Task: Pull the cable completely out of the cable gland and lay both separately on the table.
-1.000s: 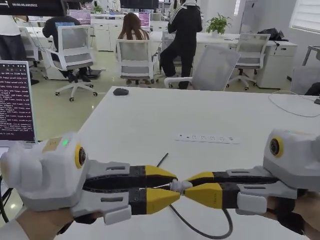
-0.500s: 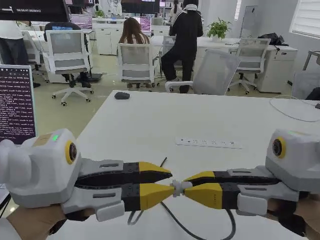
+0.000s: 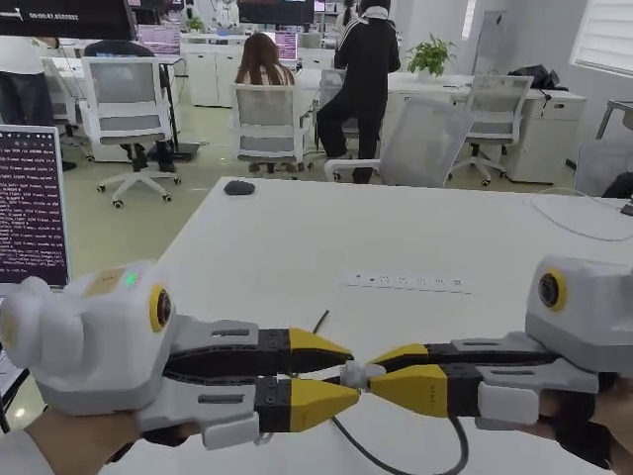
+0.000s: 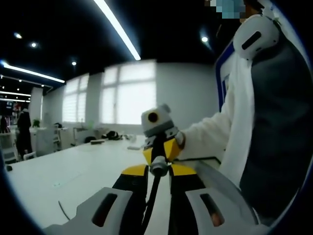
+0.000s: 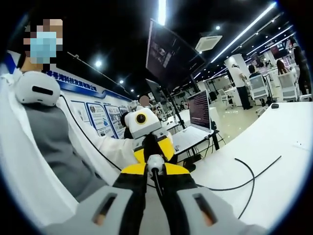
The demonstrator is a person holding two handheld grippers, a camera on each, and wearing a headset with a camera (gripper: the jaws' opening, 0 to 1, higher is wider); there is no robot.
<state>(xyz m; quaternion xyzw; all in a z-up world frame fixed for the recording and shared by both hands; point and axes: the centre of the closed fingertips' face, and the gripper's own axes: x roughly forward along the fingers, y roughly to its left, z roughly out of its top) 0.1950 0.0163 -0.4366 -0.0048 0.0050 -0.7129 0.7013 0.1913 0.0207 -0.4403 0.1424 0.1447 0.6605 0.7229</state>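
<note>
left gripper [image 3: 341, 374]: jaws closed down on the cable [image 3: 396, 458], pinched right beside the cable gland [image 3: 357, 374]. In the left gripper view the black strand ran back between the jaws. right gripper [image 3: 378, 370]: jaws closed on the cable gland, tip to tip with the left gripper, both held above the table [image 3: 415, 223].

Progress, my read: both grasps were made, the pull wasn't finished. The cable gland sat hard against the left gripper tips, with the cable threaded through it as far as I could tell. Left to do: draw the two apart until the cable clears, then set each down separately on the table. Neither part was laid down yet.

Materials:
- Cable gland: small, pale grey-white, looked like rigid plastic, round body with a collar.
- Cable: thin, black, round jacket, flexible. It ran in a loose loop at 5 o'clock from the cable gland, and a short run of it showed at 11 o'clock.
- Gripper tips: yellow wedges on black arms, white housings.
- Table: white, smooth, matte.
- White power strip [image 3: 406, 281]: lay flat at 12 o'clock, well beyond the grippers.
</note>
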